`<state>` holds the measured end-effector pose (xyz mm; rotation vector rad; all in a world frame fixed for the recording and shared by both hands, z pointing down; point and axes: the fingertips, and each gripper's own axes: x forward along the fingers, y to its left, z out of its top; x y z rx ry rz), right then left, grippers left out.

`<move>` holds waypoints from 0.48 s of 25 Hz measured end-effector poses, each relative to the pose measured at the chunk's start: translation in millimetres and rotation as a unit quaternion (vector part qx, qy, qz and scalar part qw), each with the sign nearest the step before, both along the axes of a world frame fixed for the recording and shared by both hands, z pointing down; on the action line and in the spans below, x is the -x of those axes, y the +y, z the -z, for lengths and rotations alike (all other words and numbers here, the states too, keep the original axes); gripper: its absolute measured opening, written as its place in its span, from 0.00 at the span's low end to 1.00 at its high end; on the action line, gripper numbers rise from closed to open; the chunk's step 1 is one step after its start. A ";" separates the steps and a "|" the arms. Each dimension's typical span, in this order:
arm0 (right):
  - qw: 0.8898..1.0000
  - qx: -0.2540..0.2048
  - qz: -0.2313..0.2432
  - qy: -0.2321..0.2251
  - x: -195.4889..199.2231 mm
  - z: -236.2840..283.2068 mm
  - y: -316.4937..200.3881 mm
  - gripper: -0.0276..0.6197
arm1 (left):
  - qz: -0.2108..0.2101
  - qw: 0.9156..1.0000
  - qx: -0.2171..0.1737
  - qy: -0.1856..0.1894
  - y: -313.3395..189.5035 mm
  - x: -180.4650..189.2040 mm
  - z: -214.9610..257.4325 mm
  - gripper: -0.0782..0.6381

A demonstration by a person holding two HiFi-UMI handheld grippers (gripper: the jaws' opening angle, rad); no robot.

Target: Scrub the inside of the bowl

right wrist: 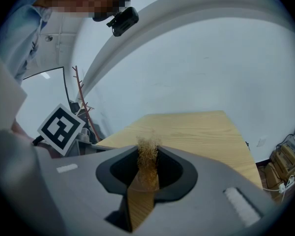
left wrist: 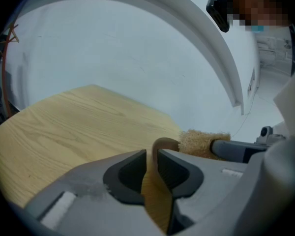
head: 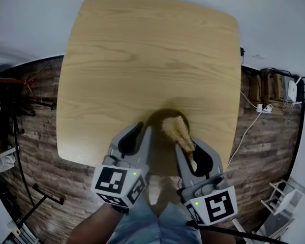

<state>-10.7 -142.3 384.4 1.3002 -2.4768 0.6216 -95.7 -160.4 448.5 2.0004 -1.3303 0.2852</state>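
Forearm (head: 99, 222): bottom edge of the head view, behind the left marker cube (head: 119, 183); light blue clothing just beside it.
Left gripper (head: 144, 129): low left of the bowl, pointing away from the person; its own view shows the jaws nearly together, pinching the bowl's brown rim (left wrist: 165, 144) between the dark pads.
Right gripper (head: 191, 145): low right, marker cube (head: 217, 205) near the person; jaws pressed tight on the scrubber (right wrist: 147, 157), fibres sticking up past the jaws.
Bowl (head: 155, 120): dark brown, on the desk near its front edge, between the two grippers; left side of the rim is in the left gripper.
Bowl contents: tan fibrous scrubber (head: 175, 128) reaches down into the bowl from the right gripper; cannot tell whether it touches the inner wall. Nothing else seen inside.
Cross view: left gripper view shows the scrubber (left wrist: 201, 142) just right of the rim, right gripper's grey finger (left wrist: 236, 149) behind it.
Desk (head: 142, 60): light wood grain, rounded corners.
Floor (head: 35, 111): dark wood planks either side of the desk.
Far right: white cable and plug (head: 267, 107) on the floor by the wall.
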 end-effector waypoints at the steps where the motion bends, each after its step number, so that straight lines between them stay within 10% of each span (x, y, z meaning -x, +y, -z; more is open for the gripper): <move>1: 1.000 0.001 -0.001 0.000 0.6 -1.0 0.3 0.18 | -0.003 1.000 0.001 -0.004 0.0 -0.1 -0.8 0.24; 12: 1.000 0.014 -0.006 0.005 -3.5 -13.2 0.9 0.18 | -0.030 0.999 0.008 -0.025 -5.1 -7.7 -2.9 0.16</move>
